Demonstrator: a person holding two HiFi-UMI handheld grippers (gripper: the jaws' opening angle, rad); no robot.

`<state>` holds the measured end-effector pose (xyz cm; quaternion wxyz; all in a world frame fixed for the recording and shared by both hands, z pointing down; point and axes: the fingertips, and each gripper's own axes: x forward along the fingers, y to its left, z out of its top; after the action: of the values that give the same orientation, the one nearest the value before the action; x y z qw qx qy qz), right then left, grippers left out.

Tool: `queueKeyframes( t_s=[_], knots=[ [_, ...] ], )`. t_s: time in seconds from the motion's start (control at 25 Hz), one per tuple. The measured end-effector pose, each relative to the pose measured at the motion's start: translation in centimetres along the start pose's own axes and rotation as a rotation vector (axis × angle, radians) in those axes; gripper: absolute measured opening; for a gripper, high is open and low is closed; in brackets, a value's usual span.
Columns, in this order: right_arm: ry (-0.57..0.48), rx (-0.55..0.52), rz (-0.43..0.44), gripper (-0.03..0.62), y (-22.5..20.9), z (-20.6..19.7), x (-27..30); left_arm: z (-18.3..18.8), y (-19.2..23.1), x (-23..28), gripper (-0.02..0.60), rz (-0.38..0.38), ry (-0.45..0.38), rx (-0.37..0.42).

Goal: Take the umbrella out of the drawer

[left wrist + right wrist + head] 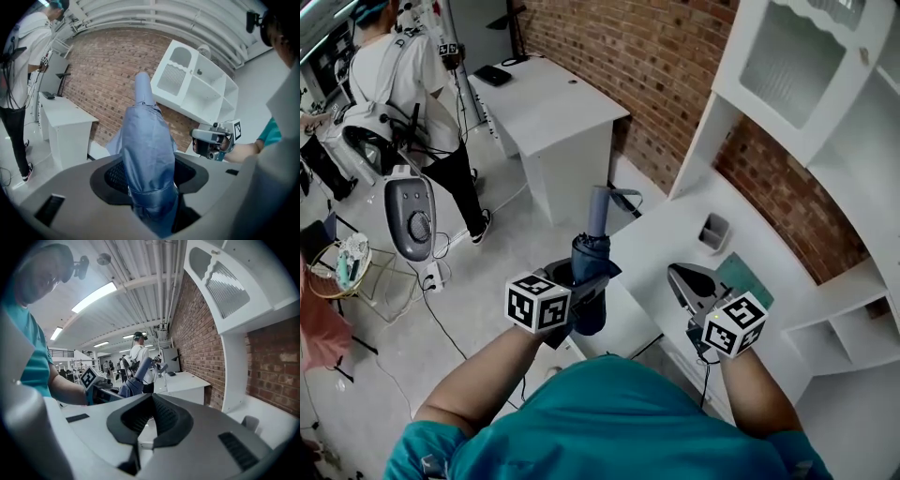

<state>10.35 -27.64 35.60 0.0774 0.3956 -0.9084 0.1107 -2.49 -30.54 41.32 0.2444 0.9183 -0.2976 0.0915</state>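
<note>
A folded blue umbrella stands nearly upright in the air, its pale handle end pointing up. My left gripper is shut on the umbrella's lower part. In the left gripper view the blue fabric fills the gap between the jaws. My right gripper hovers to the right over the white counter, apart from the umbrella, jaws shut with nothing between them. The right gripper view shows the umbrella and left gripper off to the left. I cannot make out the drawer for certain.
A grey cup and a teal flat item lie on the counter. White wall cupboards hang at the upper right against the brick wall. A white desk stands behind, with a person in white at the far left.
</note>
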Motion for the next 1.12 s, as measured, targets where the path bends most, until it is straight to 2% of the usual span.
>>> queueKeyframes(
  t_s=[0.2, 0.56, 1.12],
  knots=[
    [-0.018, 0.001, 0.016, 0.021, 0.2, 1.8, -0.3, 4.1, -1.7, -1.7, 0.252, -0.037, -0.092, 0.111],
    [-0.059, -0.027, 0.029, 0.021, 1.2, 4.2, -1.0, 8.0, -3.8, -4.5, 0.252, -0.072, -0.216, 0.218],
    [-0.089, -0.065, 0.04, 0.021, 1.8, 6.0, -1.3, 10.0, -5.7, -5.7, 0.252, -0.119, -0.282, 0.26]
  ],
)
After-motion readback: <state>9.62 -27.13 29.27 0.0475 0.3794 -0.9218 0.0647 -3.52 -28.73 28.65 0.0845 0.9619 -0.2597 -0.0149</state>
